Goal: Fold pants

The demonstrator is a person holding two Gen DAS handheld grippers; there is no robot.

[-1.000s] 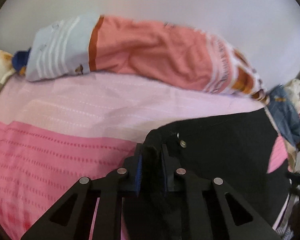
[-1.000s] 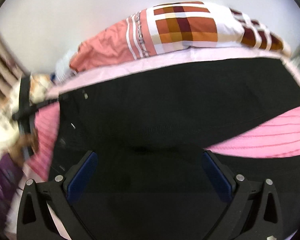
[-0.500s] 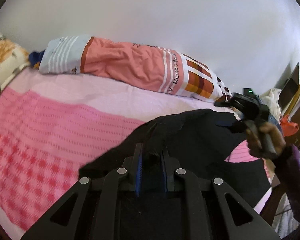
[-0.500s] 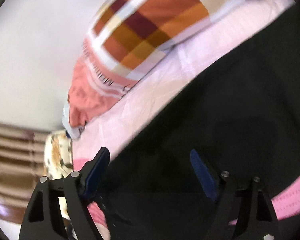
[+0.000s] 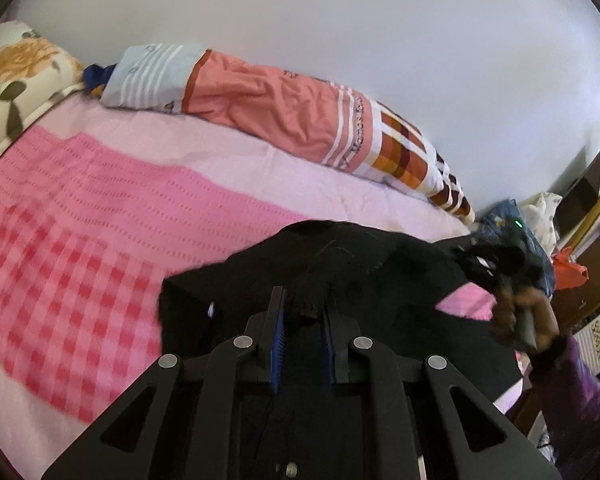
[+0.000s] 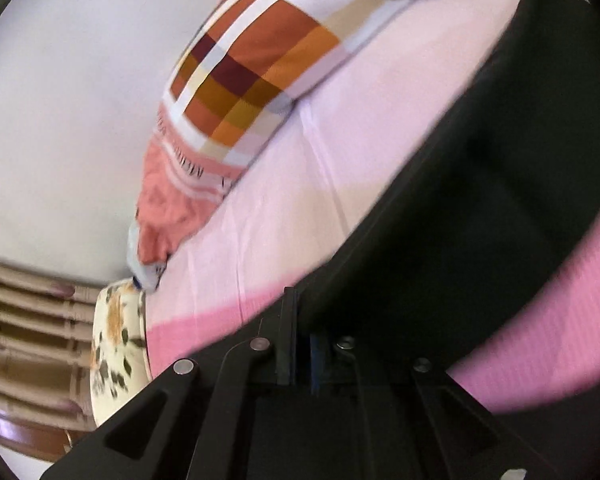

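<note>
Right claw (image 6: 302,340) closed; black pants (image 5: 364,264) bunched.

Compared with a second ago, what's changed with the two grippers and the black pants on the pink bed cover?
The right gripper has just been closing from wide open and now looks shut on the edge of the black pants, having rolled to a tilt. The left gripper swung across, lifting its pinched fold of the pants up off the pink checked bed cover. Unchanged: the left grip, and the long patchwork bolster along the wall.

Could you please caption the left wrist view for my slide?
Left gripper clamps black pants over the pink blanket; right gripper alongside.
</note>
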